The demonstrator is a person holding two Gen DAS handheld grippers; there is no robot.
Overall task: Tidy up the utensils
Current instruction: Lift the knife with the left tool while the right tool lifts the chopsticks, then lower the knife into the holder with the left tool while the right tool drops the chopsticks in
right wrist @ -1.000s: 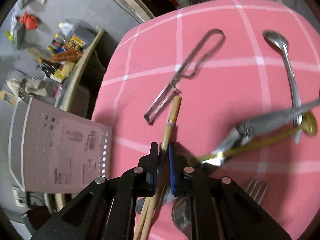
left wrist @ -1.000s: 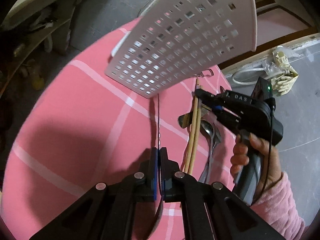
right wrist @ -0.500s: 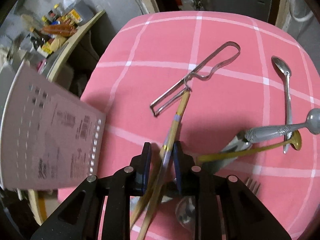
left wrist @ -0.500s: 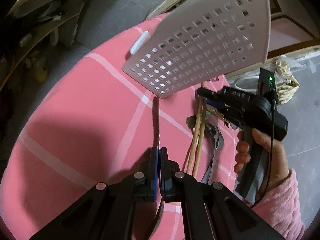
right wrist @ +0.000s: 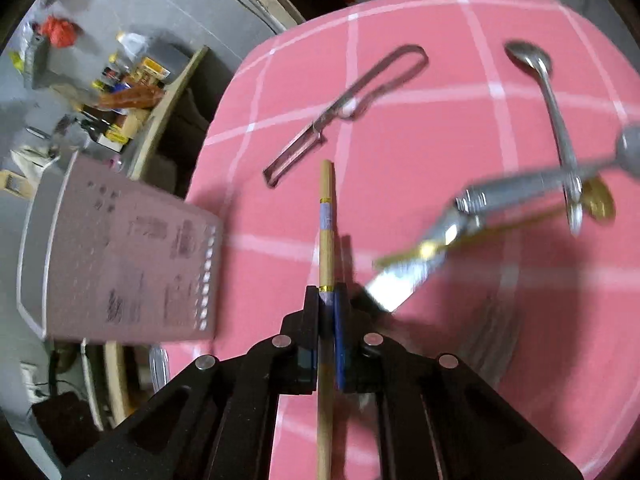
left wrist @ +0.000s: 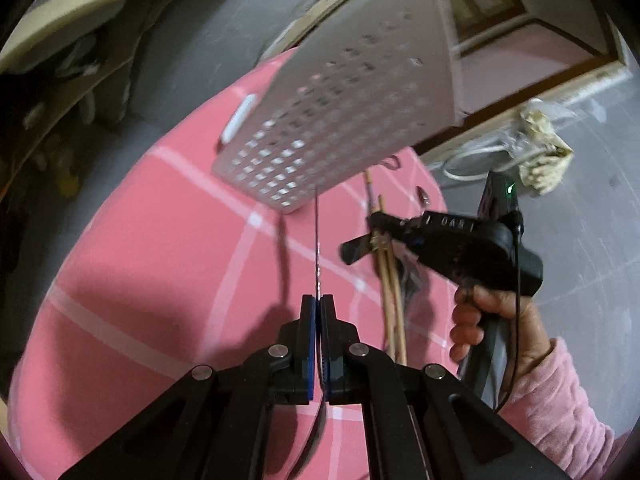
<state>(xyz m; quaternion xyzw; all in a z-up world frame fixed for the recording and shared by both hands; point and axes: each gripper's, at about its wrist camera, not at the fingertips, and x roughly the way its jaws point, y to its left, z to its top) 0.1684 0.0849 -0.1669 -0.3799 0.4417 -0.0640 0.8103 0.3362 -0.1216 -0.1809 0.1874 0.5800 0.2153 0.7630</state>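
My left gripper [left wrist: 319, 300] is shut on a thin metal handle [left wrist: 317, 240] that carries a white perforated utensil holder [left wrist: 348, 120] tilted in the air above the pink table. The holder also shows in the right wrist view [right wrist: 128, 264]. My right gripper [right wrist: 328, 292] is shut on a wooden chopstick [right wrist: 327, 220] and holds it above the cloth; it shows in the left wrist view [left wrist: 380, 232], where a pair of chopsticks [left wrist: 390, 280] runs under it.
On the pink checked tablecloth [right wrist: 440, 128] lie a metal peeler [right wrist: 344, 108], a steel spoon [right wrist: 556, 96], a grey-handled knife [right wrist: 520, 196] and a gold spoon [right wrist: 596, 200]. Cluttered shelves [right wrist: 120, 92] stand beyond the table's left edge.
The right gripper opened briefly, then shut on one chopstick and raised it off the cloth. The holder has swung up and to the right in the left wrist view.
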